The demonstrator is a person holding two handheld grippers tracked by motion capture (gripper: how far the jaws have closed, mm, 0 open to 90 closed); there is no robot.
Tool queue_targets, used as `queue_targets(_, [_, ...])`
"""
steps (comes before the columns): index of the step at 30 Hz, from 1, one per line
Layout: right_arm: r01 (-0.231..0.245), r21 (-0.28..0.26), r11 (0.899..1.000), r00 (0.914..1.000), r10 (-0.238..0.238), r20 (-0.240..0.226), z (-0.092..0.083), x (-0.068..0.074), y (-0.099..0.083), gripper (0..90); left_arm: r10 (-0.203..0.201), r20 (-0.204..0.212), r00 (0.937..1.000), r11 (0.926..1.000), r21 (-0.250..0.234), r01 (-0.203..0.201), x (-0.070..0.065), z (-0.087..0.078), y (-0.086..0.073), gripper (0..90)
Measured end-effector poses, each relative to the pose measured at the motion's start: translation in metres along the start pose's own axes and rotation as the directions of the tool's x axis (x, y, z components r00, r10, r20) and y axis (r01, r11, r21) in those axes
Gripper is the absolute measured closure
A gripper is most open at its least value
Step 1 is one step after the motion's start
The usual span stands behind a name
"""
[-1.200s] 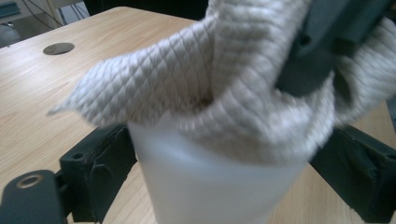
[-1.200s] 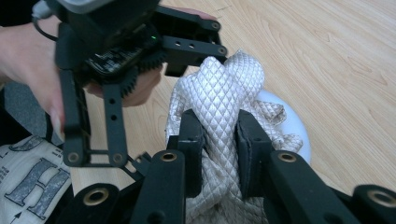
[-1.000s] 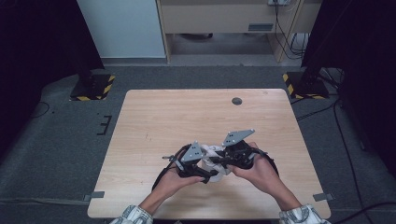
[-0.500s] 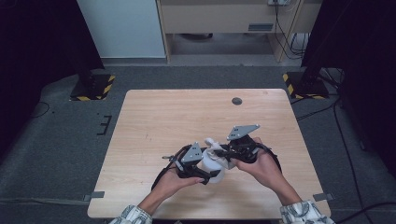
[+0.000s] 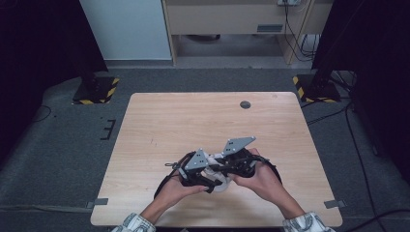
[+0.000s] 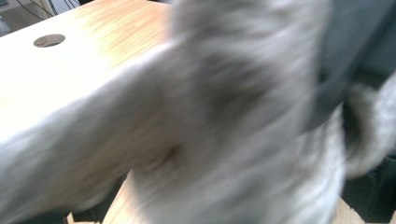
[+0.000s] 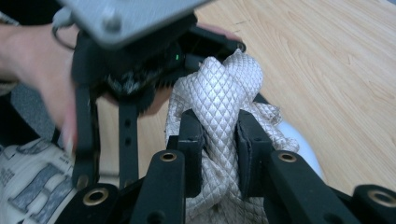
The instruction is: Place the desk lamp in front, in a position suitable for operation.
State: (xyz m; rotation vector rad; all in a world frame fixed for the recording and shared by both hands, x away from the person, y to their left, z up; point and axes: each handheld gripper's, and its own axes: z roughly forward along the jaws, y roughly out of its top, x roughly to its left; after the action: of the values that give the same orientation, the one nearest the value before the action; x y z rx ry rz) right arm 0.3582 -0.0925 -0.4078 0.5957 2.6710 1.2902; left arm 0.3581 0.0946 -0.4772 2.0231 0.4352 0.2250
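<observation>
The right gripper (image 7: pixel 219 140) is pinching a quilted white cloth (image 7: pixel 224 98) tight between its jaws, low over the table (image 5: pixel 193 121) near the front edge. The left gripper (image 5: pixel 196 169) is pressing against the same cloth, and whether it is gripping is unclear. Judging by this, the person is bunching or folding it; next, the cloth needs pulling taut.

Both tongs are held close together, tips turned inward. The right tongs (image 7: pixel 218 140) are clamped on a quilted cloth (image 7: pixel 224 98). The left tongs (image 5: pixel 205 176) are gripped low in the left hand (image 5: pixel 176 186), their jaws hidden.
</observation>
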Motion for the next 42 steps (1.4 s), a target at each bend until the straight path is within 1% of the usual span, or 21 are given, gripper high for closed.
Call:
queue_targets(2, [0.001,0.001,1.000,1.0000,-0.001,0.002,-0.003,0.001,-0.002,74.7,-0.001,-0.003,1.0000,1.0000,0.001,0.001,0.000,-0.001,0.000,8.0])
queue_targets(3, [-0.006,-0.003,1.000,0.9999,0.006,0.012,-0.009,-0.002,-0.008,74.7,0.000,-0.004,1.0000,1.0000,0.002,0.000,0.000,-0.002,-0.001,8.0])
queue_targets(4, [-0.016,-0.008,1.000,0.9997,0.016,0.020,-0.012,-0.005,-0.010,74.7,0.002,-0.009,1.0000,1.0000,0.006,-0.002,-0.001,-0.003,-0.001,8.0])
queue_targets(5, [-0.021,-0.010,1.000,0.9994,0.021,0.028,-0.014,-0.008,-0.012,74.7,0.001,-0.002,1.0000,1.0000,0.003,-0.001,-0.002,-0.004,-0.002,8.0])
queue_targets(6, [-0.035,-0.015,0.999,0.9987,0.035,0.038,-0.017,-0.012,-0.015,74.7,0.000,0.014,0.9999,1.0000,0.001,0.000,-0.003,-0.005,-0.002,8.0])
queue_targets(9, [-0.072,-0.032,0.997,0.9956,0.074,0.057,-0.023,-0.024,-0.021,74.7,0.002,0.000,1.0000,1.0000,0.009,-0.002,-0.006,-0.010,-0.004,8.0])
queue_targets(12, [-0.105,-0.046,0.993,0.9930,0.107,0.050,-0.024,-0.031,-0.027,74.7,0.001,-0.003,1.0000,1.0000,0.010,-0.001,-0.008,-0.013,-0.006,8.0])
queue_targets(17, [-0.135,-0.087,0.987,0.9901,0.138,0.029,-0.022,-0.035,-0.033,74.7,0.001,-0.006,1.0000,0.9999,0.014,0.000,-0.009,-0.015,-0.006,8.0])
queue_targets(22, [-0.148,-0.104,0.983,0.9876,0.153,0.037,-0.024,-0.042,-0.036,74.7,0.000,-0.007,1.0000,0.9999,0.012,0.000,-0.009,-0.015,-0.007,8.0])
queue_targets(27, [-0.154,-0.105,0.982,0.9863,0.159,0.043,-0.025,-0.047,-0.041,74.7,-0.004,-0.013,0.9999,1.0000,0.001,0.004,-0.009,-0.014,-0.008,8.0])
queue_targets(32, [-0.164,-0.107,0.981,0.9854,0.168,0.027,-0.023,-0.048,-0.049,74.7,-0.005,-0.014,0.9999,1.0000,0.000,0.005,-0.009,-0.014,-0.008,8.0])
queue_targets(33, [-0.172,-0.102,0.980,0.9843,0.175,0.020,-0.018,-0.048,-0.054,74.7,-0.006,-0.013,0.9999,1.0000,-0.002,0.006,-0.009,-0.014,-0.009,7.9])
queue_targets(37, [-0.189,-0.090,0.978,0.9816,0.190,0.012,-0.009,-0.050,-0.065,74.7,-0.010,-0.012,0.9999,0.9999,-0.005,0.010,-0.009,-0.014,-0.009,7.9])
queue_targets(39, [-0.195,-0.072,0.978,0.9807,0.196,0.007,-0.003,-0.050,-0.070,74.8,-0.011,-0.011,0.9999,0.9999,-0.007,0.011,-0.009,-0.014,-0.009,7.9])
queue_targets(42, [-0.189,-0.033,0.981,0.9816,0.190,0.019,0.006,-0.049,-0.077,74.8,-0.012,-0.009,0.9999,0.9999,-0.008,0.012,-0.009,-0.014,-0.010,7.9])
